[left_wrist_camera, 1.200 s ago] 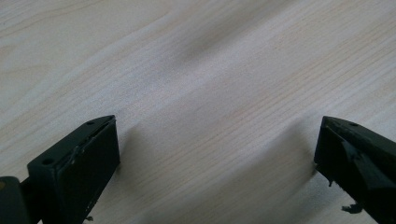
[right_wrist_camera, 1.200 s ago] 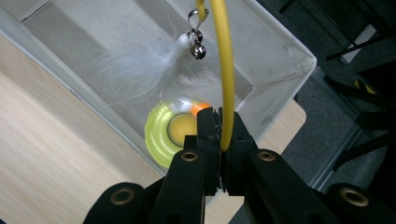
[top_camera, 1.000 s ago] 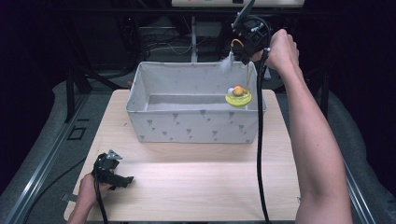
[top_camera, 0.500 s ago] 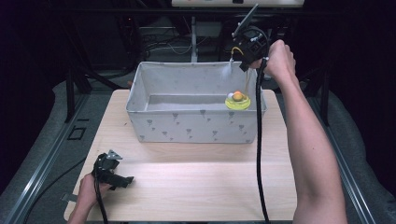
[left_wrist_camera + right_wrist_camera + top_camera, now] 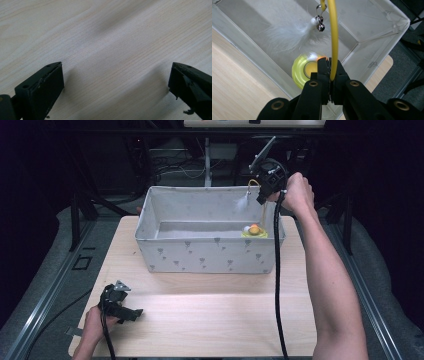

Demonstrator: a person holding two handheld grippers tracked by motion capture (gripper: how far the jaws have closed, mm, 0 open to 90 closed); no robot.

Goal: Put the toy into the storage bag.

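Right claw (image 5: 329, 65) pinched shut on yellow wand (image 5: 334, 37), feather (image 5: 287, 37) dangling ahead above bin (image 5: 372, 47) for lowering inside; left claw (image 5: 116, 80) gaping empty over tabletop (image 5: 112, 37).

Black two-fingered right gripper (image 5: 329, 72) — brass-ringed screw holes, black cable, grey three-cornered plate, bare forearms, matching left gripper (image 5: 120, 302)

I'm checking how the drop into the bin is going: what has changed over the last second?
The right gripper, shut on the yellow wand of the cat toy, has come lower, so the yellow base now sits deeper in the fabric bin. The left gripper stayed open on the table.
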